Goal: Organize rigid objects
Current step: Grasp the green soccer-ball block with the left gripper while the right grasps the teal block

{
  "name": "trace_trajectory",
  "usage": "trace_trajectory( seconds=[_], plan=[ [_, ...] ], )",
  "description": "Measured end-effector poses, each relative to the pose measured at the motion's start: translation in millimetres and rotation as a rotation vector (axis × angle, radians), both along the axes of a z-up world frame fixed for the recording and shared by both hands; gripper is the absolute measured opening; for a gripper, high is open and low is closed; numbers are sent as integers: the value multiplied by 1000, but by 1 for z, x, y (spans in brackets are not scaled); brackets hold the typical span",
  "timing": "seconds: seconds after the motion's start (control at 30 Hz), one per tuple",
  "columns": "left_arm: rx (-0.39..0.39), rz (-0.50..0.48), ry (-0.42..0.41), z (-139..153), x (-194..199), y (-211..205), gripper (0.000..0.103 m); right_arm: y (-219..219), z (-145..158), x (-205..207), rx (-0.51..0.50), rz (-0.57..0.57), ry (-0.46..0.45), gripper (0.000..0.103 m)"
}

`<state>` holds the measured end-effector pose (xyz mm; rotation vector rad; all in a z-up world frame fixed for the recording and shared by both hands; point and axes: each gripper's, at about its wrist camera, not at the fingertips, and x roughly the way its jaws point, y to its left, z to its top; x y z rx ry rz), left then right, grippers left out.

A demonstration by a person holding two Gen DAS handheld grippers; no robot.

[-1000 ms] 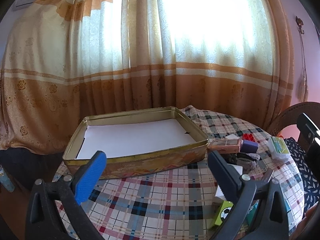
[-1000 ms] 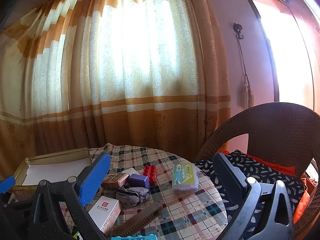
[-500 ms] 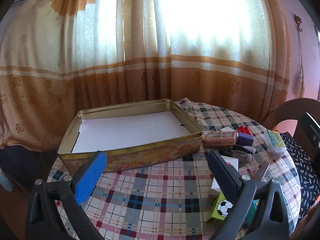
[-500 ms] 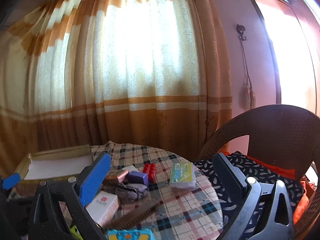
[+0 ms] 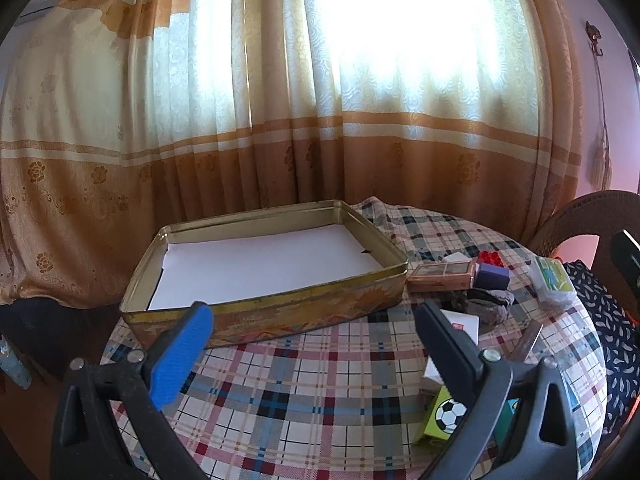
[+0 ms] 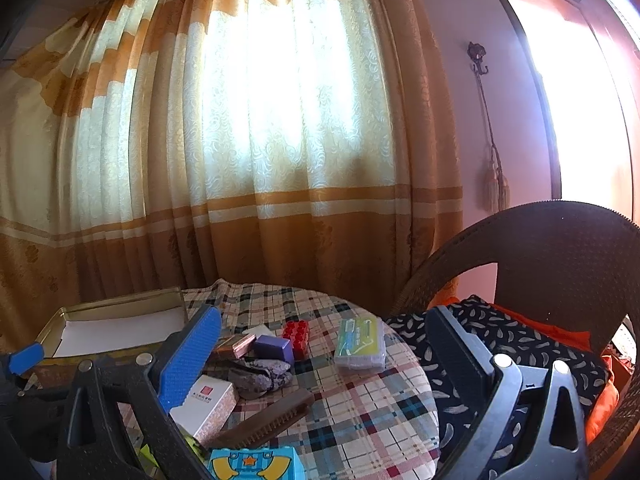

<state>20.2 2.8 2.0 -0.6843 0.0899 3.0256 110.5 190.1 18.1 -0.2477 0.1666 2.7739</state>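
- The tin (image 5: 260,304) sits on the left of the round plaid surface (image 5: 320,380), lid off. It holds only a white paper liner (image 5: 264,264); nothing has been put in it yet.
- By the look of it, the task has hardly begun. Every loose item lies outside the tin, so all the sorting is left to do.
- The items cluster to the right of the tin. Just beside its right end is a flat brown box (image 5: 442,276), with a purple block (image 5: 494,275) and a red brick (image 5: 491,257) close behind.
- Nearer the camera are a grey crumpled lump (image 6: 260,374) that looks soft, a white box (image 6: 204,404) and a dark comb (image 6: 266,420).
- A clear case with a green label (image 6: 360,344) lies apart, near the right edge of the surface. A green box with a football print (image 5: 444,418) and a blue toy piece (image 6: 256,464) sit at the near edge.
- The left claw (image 5: 312,344) is spread wide and empty, held above the surface in front of the tin.
- The right claw (image 6: 324,352) is also spread wide and empty, poised over the cluster and touching nothing.
- The likely first step is picking one of the hard items and carrying it to the tin; I cannot tell which is the target.
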Motion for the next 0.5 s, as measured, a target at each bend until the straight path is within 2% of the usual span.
trace_trajectory(
  seconds=[0.5],
  plan=[
    [16, 5, -9, -2, -1, -1, 103, 12, -7, 7, -51, 21, -23, 103]
  ],
)
